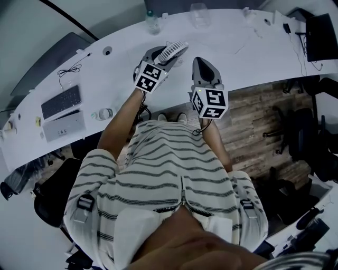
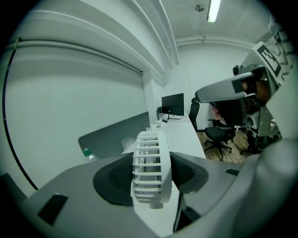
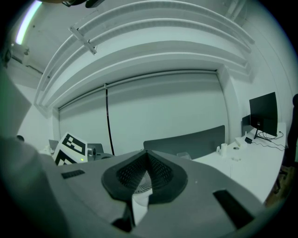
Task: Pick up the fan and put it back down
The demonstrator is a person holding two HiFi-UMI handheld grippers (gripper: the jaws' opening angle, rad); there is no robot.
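A small white fan point(image 1: 175, 51) with a ribbed grille sits between the pads of my left gripper point(image 1: 168, 55), held above the white desk point(image 1: 121, 79) with the gripper tilted downward. In the left gripper view the fan point(image 2: 149, 162) stands edge-on, and both dark pads of the left gripper point(image 2: 151, 174) press on its sides. My right gripper point(image 1: 200, 62) hovers just right of the fan, apart from it. Its jaws meet at the tips in the right gripper view point(image 3: 146, 155), with nothing held.
On the desk lie a keyboard point(image 1: 60, 101) and a white box point(image 1: 63, 126) at left, with a water bottle point(image 1: 152, 23) and a glass point(image 1: 199, 15) at the back. A monitor point(image 1: 321, 37) stands far right. Office chairs point(image 1: 296, 137) stand on the wooden floor.
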